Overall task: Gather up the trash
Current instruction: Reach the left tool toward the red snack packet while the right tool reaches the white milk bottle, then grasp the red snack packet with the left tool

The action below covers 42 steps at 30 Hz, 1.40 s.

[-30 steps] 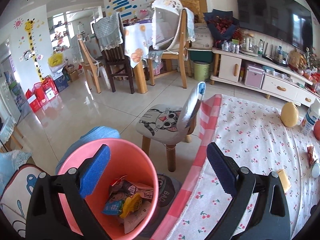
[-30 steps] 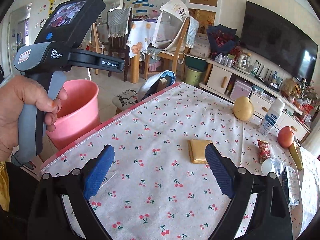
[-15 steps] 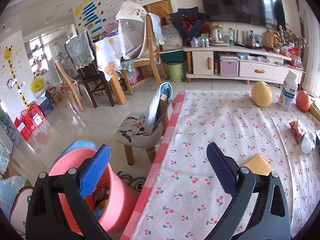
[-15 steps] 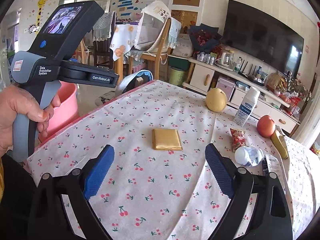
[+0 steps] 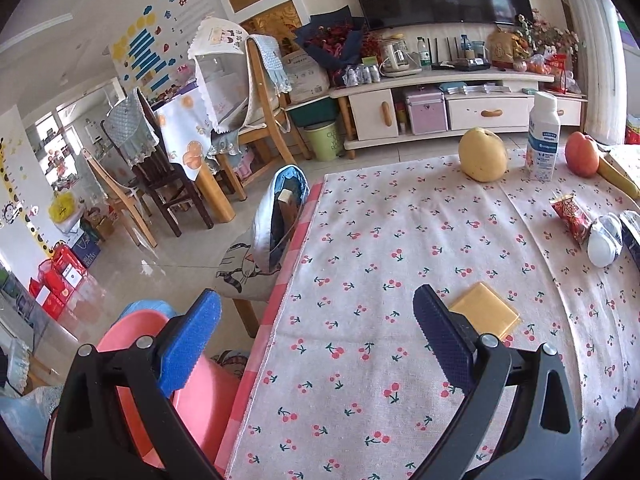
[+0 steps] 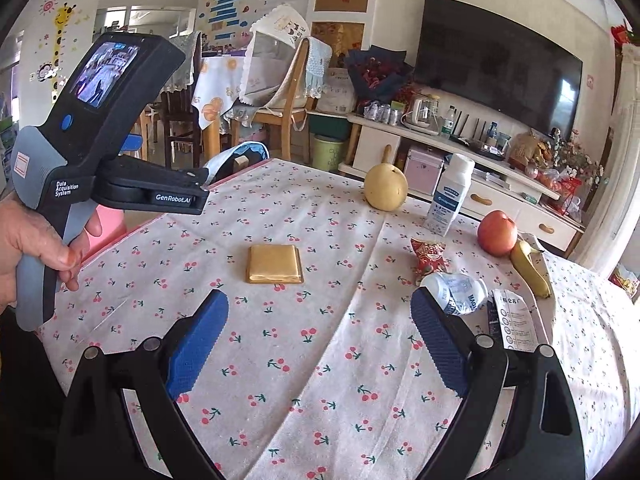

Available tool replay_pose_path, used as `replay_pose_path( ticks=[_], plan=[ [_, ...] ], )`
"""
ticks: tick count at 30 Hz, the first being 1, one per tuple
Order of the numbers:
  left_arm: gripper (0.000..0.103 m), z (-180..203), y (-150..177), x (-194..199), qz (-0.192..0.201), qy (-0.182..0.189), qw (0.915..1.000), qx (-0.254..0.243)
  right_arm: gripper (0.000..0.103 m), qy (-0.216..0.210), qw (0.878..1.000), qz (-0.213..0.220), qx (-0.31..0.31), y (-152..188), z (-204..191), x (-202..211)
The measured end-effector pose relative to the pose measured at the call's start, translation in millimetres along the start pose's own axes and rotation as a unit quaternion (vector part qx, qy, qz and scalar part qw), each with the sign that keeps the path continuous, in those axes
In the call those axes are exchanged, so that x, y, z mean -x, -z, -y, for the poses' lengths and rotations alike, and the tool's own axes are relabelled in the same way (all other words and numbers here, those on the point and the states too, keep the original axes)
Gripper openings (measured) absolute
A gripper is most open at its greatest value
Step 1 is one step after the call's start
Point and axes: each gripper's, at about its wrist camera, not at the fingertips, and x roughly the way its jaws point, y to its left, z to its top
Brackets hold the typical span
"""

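A flat gold packet (image 6: 274, 264) lies mid-table on the cherry-print cloth (image 6: 320, 360); the left wrist view has it (image 5: 484, 315) just past my left gripper's right finger. My left gripper (image 5: 316, 340) is open and empty above the table's left edge, with the pink trash bucket (image 5: 140, 368) below on the floor. My right gripper (image 6: 320, 332) is open and empty near the front edge. A red snack wrapper (image 6: 429, 258), a crushed white bottle (image 6: 456, 294) and a flat printed wrapper (image 6: 514, 322) lie at the right.
A yellow pear (image 6: 386, 188), an upright white bottle (image 6: 450, 196), an apple (image 6: 497, 233) and a banana (image 6: 530, 266) sit at the far side. A cat-print child's chair (image 5: 276, 232) stands against the table's left edge. A hand holds the left gripper's handle (image 6: 80, 152).
My left gripper has swung right from over the pink bucket to above the table's left edge. My right gripper has turned right, bringing the gold packet and wrappers closer to centre.
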Motion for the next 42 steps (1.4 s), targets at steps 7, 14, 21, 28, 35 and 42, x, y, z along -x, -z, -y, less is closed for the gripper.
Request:
replay_pose_path(
  ticks=[7,14,21,28,35,42],
  plan=[
    [0.097,13,-3,6,0.003,0.063,0.9979,0.014,0.092,0.013,0.999,-0.001,-0.052,2,36,-2],
    [0.097,37,-22,6,0.003,0.186,0.9814,0.044,0.092,0.0,0.993,-0.027,-0.113,6,59,-7],
    [0.097,116,-49,-23,-0.056,0.284,0.9564,0.038,0.092,-0.006,0.981,-0.007,-0.192,14,86,9],
    [0.097,209,-74,-65,-0.126,0.331,0.9348,0.028,0.092,0.003,0.966,-0.017,-0.258,23,115,11],
    [0.092,265,-84,-94,-0.15,0.289,0.9453,-0.014,0.092,-0.002,0.953,-0.025,-0.301,30,139,12],
    [0.055,276,-79,-109,-0.165,0.278,0.9461,-0.015,0.092,-0.004,0.942,-0.032,-0.334,38,157,14]
  ],
)
